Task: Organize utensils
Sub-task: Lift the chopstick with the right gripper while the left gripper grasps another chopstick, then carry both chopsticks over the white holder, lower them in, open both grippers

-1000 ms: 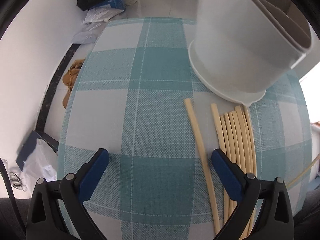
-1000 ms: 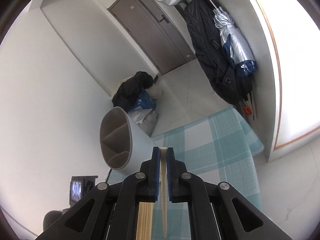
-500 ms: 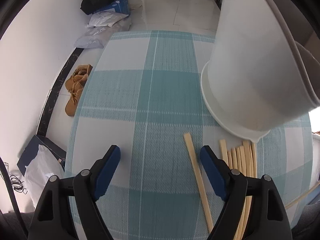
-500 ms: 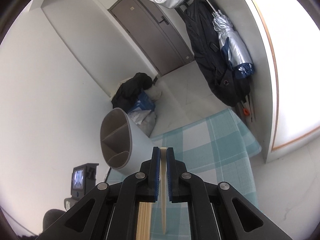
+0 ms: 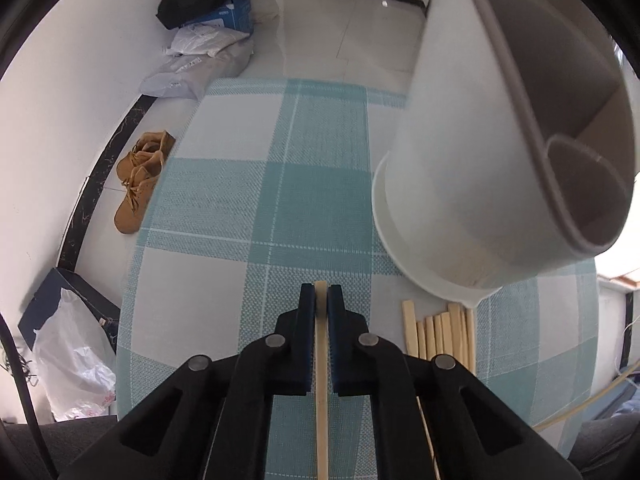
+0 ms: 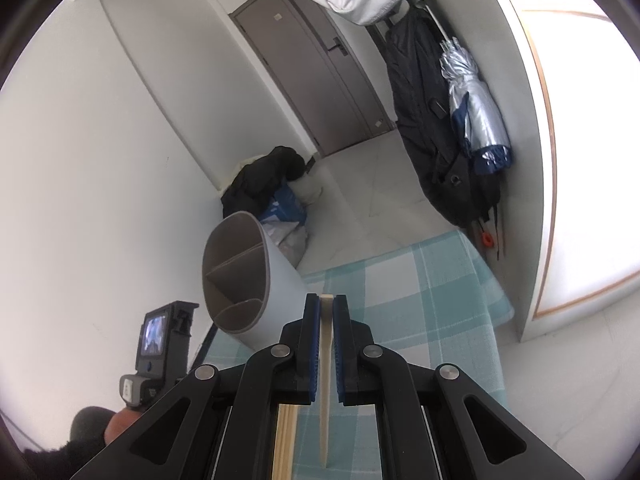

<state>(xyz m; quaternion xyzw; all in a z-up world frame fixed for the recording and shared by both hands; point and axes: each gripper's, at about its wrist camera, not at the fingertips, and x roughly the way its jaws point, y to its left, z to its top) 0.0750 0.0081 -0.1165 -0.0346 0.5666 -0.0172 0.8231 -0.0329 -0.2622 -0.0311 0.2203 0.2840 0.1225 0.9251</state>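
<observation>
My left gripper point(image 5: 321, 295): fingers clamped on single chopstick point(image 5: 321, 380), above checked bench point(image 5: 248, 208). Loose chopsticks point(image 5: 440, 334) lie on bench at 3 o'clock of my left fingers. Utensil holder point(image 5: 492, 168) at 1 o'clock, compartments open. My right gripper point(image 6: 326, 306): fingers pinch second chopstick point(image 6: 325, 380); holder point(image 6: 244, 276) at 10 o'clock.

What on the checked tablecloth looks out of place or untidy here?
The remaining chopsticks lie loose in a bundle on the tablecloth beside the white utensil holder, not inside it. Nothing looks spilled or damaged.
</observation>
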